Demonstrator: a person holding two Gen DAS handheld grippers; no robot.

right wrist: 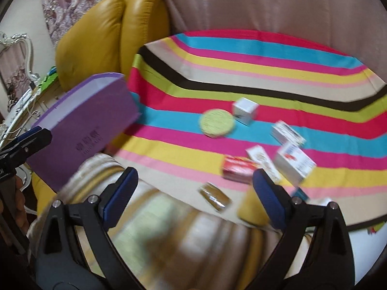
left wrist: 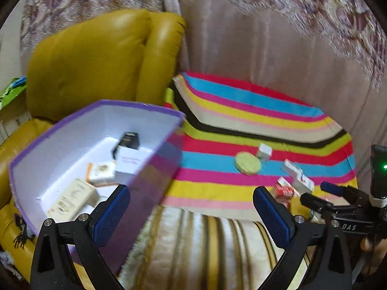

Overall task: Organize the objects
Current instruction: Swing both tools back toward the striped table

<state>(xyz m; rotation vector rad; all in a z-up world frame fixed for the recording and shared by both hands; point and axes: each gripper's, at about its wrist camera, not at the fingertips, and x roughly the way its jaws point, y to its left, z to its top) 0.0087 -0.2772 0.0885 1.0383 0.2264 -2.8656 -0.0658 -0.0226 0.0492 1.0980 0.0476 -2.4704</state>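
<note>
Small cartons (right wrist: 293, 163) lay scattered on the striped cloth (right wrist: 241, 48), just ahead of our right tongs (right wrist: 194, 193) and mostly toward their right finger; a red packet (right wrist: 238, 169) sat nearest, a green round pad (right wrist: 217, 122) and white cube box (right wrist: 245, 110) farther out. Purple box (left wrist: 79, 149) stood ahead-left of our left tongs (left wrist: 191, 213), already holding several cartons (left wrist: 75, 197). Both tongs hung released, jaws wide, grasping nothing. We judged the cartons light, thin-walled cardboard, easily crushed; best taken across the two broad flat faces with modest squeeze. The red packet looked softer and might buckle. Glossy print could slip, so we favoured a grip near mid-length. Motion blur hid finer labels.
</note>
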